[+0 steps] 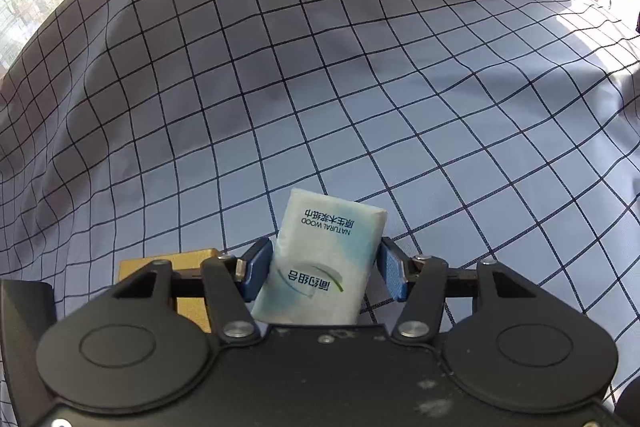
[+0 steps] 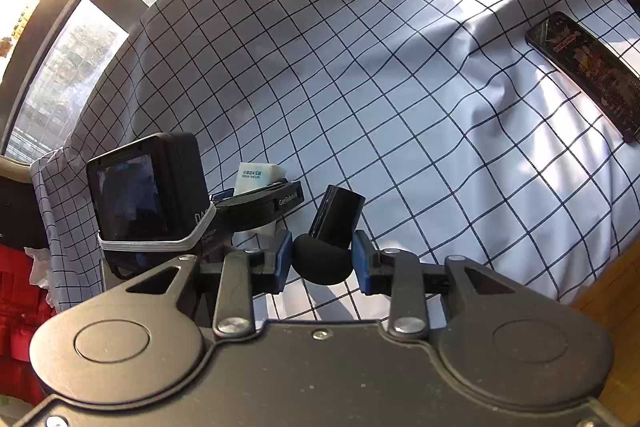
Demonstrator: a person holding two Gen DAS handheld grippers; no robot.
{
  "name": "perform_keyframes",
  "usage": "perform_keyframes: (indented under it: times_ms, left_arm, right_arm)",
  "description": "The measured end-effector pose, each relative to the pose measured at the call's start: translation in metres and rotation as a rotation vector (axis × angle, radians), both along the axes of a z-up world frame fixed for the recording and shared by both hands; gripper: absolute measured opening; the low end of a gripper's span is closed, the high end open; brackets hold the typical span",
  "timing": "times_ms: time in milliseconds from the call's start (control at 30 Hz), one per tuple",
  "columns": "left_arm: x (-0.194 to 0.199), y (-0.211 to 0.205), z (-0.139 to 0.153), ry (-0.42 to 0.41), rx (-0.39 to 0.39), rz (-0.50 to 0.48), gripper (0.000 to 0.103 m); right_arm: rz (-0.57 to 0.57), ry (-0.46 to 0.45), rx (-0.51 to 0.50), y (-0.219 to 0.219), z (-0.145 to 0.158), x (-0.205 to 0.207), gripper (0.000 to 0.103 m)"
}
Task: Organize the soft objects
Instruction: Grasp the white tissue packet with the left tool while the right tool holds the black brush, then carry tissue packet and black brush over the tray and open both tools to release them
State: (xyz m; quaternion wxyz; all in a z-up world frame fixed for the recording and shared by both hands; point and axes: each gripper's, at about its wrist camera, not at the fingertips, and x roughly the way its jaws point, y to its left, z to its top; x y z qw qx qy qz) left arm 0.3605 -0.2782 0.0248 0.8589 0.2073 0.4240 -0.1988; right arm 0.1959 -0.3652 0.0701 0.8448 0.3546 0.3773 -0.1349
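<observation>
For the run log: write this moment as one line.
left gripper: shut on white tissue pack | right gripper: shut on black foam-tipped microphone | surface: checked cloth

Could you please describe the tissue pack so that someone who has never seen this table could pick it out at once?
Start from the checked tablecloth that covers the table. Above its near edge, the left gripper has blue pads either side of the tissue pack. It is the only pale, soft packet, white and light blue with "NATURAL WOOD" printed on it.

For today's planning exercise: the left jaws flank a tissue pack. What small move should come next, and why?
Probably lift the tissue pack slightly to test the hold: the left gripper has its blue pads pressing both its sides, and it sits tilted over the checked cloth.
</observation>
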Motion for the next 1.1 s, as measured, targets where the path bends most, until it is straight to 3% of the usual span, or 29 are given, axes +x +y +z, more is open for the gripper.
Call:
perform_keyframes:
  times_ms: [167,367,500,667,767,1100]
  left_arm:
    - [-0.014,0.035,0.036,0.066,-0.110,0.056,0.054]
    - [-0.053,0.081,0.062,0.058,-0.136,0.060,0.054]
    - [-0.075,0.110,0.060,0.038,-0.135,0.084,0.054]
    - [-0.092,0.154,0.045,0.115,-0.131,0.152,0.054]
    - [-0.105,0.180,0.042,0.160,-0.167,0.185,0.054]
    - [-0.160,0.250,0.068,0.179,-0.273,0.282,0.054]
  right_arm:
    - [-0.024,0.003,0.001,-0.007,-0.001,-0.001,0.034]
    - [-0.023,0.011,-0.015,-0.001,-0.002,0.001,0.034]
    - [0.002,0.018,-0.043,0.011,-0.002,0.005,0.034]
    - [0.053,0.035,-0.080,0.027,-0.006,0.012,0.034]
    - [0.075,0.046,-0.103,0.036,-0.009,0.015,0.034]
    - [0.127,0.037,-0.175,0.057,-0.008,0.012,0.034]
